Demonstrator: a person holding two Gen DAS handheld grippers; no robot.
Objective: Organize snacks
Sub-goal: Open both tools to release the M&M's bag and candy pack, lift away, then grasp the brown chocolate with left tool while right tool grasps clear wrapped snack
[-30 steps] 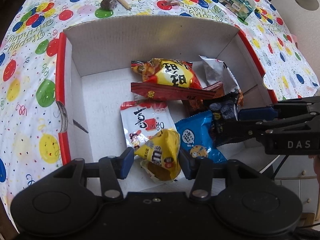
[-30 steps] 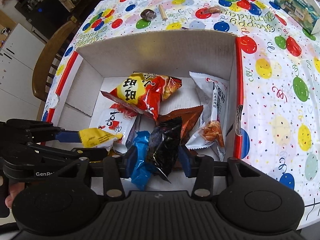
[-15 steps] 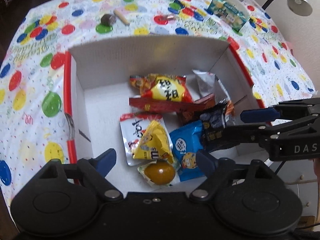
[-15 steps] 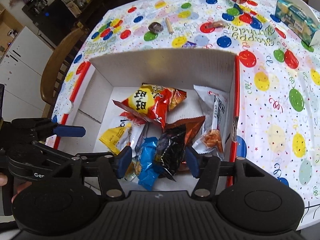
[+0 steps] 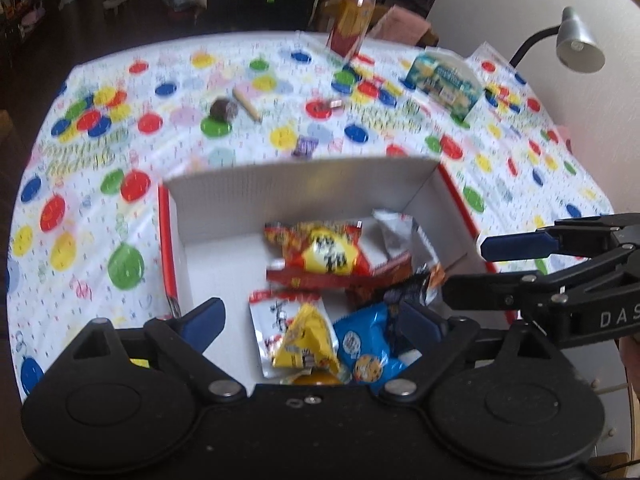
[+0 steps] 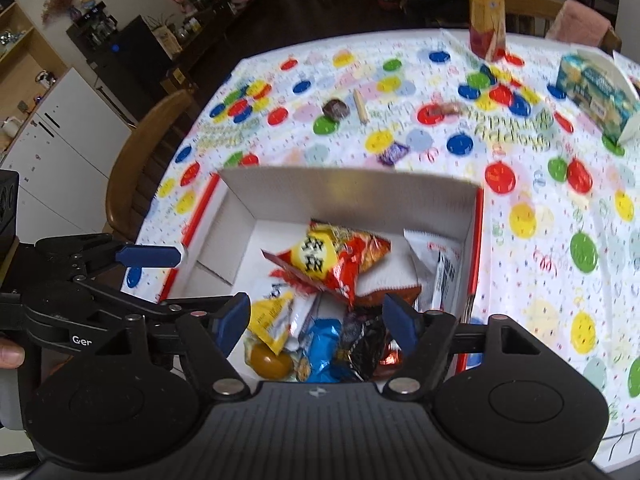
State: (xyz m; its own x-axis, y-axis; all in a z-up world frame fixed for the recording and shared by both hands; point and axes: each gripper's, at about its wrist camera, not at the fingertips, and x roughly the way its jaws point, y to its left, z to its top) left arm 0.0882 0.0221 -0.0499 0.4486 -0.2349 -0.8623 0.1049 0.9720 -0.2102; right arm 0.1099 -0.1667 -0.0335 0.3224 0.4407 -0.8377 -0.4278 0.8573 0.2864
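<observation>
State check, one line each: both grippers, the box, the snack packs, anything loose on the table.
left gripper: open, empty, above box
right gripper: open, empty, above box
cardboard box: open top, snacks inside
yellow packet: lying in box, free
blue packet: in box, free
black packet: in box, free
red-yellow bag: atop pile
purple candy: outside box, on tablecloth
juice bottle: upright, capped

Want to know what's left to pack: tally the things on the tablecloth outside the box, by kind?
Small loose snacks: 4 (brown ball, beige stick, wrapped candy, purple wrapper)
Bottle: 1
Blue-green carton: 1
Total: 6
</observation>
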